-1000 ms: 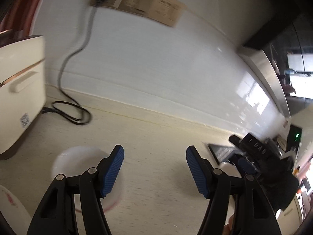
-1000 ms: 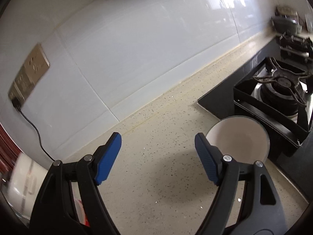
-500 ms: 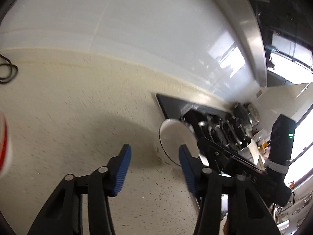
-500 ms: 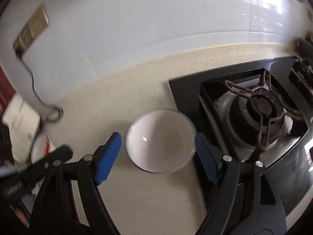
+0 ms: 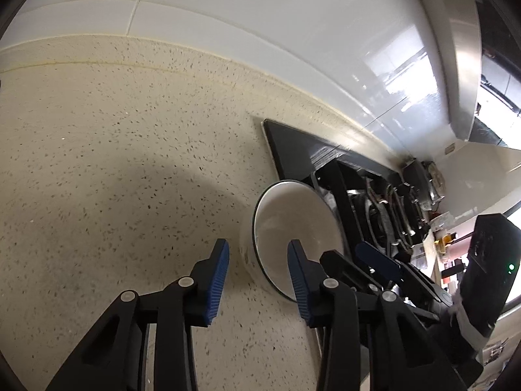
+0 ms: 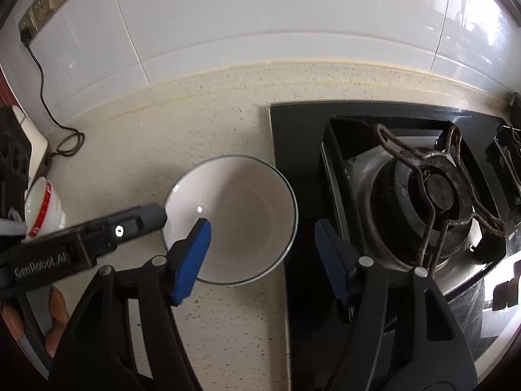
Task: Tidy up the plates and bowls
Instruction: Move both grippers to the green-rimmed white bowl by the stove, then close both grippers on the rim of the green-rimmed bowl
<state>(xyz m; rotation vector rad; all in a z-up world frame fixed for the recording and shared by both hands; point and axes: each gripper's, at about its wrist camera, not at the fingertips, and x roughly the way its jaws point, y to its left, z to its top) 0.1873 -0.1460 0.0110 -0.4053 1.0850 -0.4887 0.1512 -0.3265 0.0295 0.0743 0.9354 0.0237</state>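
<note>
A white bowl (image 6: pixel 247 215) with a thin dark rim stands upright on the speckled counter, right beside the black hob. My left gripper (image 5: pixel 259 260) straddles the bowl's (image 5: pixel 293 218) left wall, one pad outside and one over the inside. Its jaws are closing, with a gap still showing at the outer pad. My right gripper (image 6: pixel 260 238) straddles the right rim, the left pad over the bowl and the right pad above the hob. Its jaws are closing too and touch nothing that I can see. In the right wrist view one of the left gripper's fingers (image 6: pixel 146 218) reaches the bowl's left rim.
The gas hob (image 6: pixel 423 195) with its rusty pan support fills the right side. A red-and-white bowl (image 6: pixel 42 208) sits at the far left by a white appliance (image 6: pixel 32 137) and a coiled cord (image 6: pixel 65 140). A hand (image 6: pixel 55 309) holds the left gripper. White tiles back the counter.
Both grippers have swung in over the white bowl and tipped downward. The left view panned right, away from the red-and-white bowl. Both pairs of jaws are narrower than before.
</note>
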